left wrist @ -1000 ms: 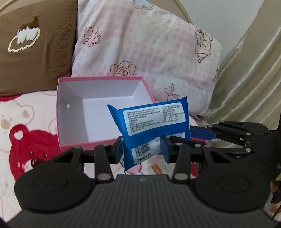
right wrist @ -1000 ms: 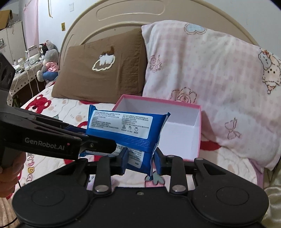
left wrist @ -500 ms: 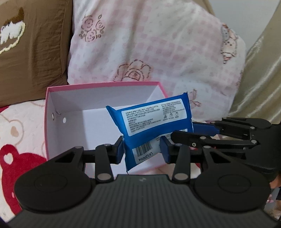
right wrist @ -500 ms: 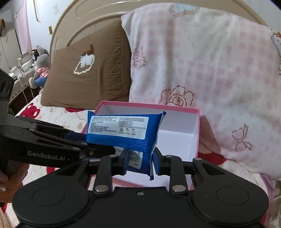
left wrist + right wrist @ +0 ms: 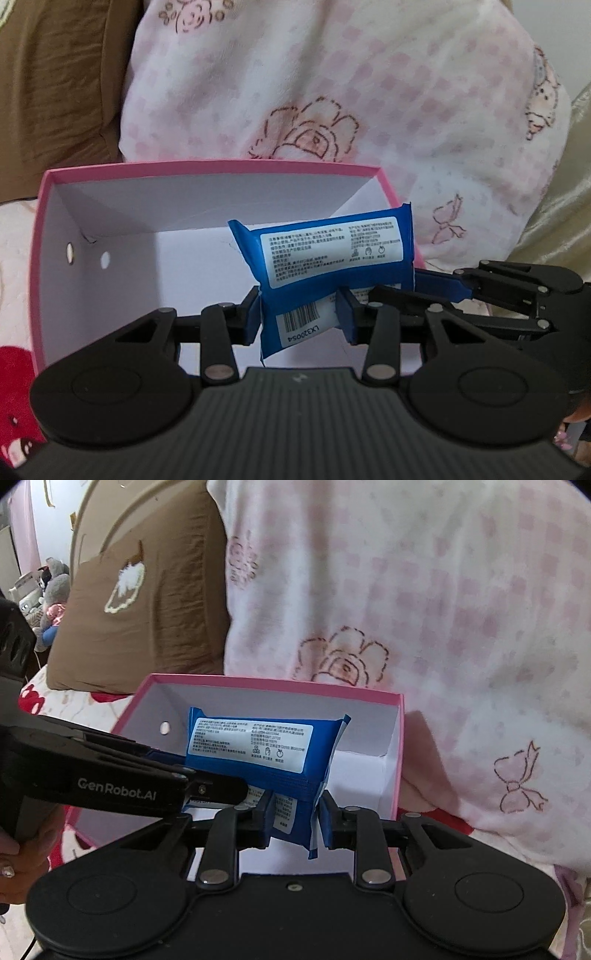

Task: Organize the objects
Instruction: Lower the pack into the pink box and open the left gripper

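Both our tongs, left [image 5: 299,314] and right [image 5: 295,819], are clamped on the blue wipes packet [image 5: 328,254], held over the open pink box [image 5: 207,168]. It looks soft and light; we grip its sealed lower edge.

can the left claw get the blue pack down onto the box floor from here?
Probably yes. The left claw is shut on the blue pack, held above the open pink box, whose white floor shows bare beneath. The right claw also grips the pack, so both must lower together.
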Available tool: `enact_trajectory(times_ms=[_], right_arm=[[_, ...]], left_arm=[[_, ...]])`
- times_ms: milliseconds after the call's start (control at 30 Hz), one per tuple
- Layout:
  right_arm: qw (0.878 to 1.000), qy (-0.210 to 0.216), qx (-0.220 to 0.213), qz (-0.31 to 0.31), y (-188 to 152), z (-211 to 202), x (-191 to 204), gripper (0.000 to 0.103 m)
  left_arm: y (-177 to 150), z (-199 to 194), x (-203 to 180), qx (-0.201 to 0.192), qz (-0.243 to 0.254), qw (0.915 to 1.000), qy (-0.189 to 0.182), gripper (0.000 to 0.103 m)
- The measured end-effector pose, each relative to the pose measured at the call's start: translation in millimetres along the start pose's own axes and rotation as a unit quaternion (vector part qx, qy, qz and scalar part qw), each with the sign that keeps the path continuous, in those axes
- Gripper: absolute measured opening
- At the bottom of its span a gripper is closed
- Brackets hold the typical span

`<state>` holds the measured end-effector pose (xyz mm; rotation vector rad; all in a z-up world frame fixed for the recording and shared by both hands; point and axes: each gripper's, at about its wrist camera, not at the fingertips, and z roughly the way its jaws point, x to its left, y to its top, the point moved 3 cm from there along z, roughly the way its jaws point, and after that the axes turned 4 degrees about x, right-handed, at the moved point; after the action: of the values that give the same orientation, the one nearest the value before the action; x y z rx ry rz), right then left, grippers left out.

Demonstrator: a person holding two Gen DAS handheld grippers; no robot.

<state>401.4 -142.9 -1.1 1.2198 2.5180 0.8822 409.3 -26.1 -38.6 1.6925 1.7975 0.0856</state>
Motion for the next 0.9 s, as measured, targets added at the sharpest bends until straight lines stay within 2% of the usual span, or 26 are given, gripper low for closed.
enact_trajectory(times_ms=[267,600,900], right_arm=[[1.000,-0.004,0.019,-0.020,5,34,-11,0.029],[0.997,-0.040,0.041,-0.045,5,59,-8,0.029],[0.993,-0.055,0.062,-0.086,13,70,-4,0.029]], left_arm=[[7,30,8,0.008,-0.006,0.9998,0.018,0.041],[6,56,27,0.021,-0.046,0.9987,0.000,0.041],[13,64,38,0.046,-0.078,0.9958,-0.010,0.042]])
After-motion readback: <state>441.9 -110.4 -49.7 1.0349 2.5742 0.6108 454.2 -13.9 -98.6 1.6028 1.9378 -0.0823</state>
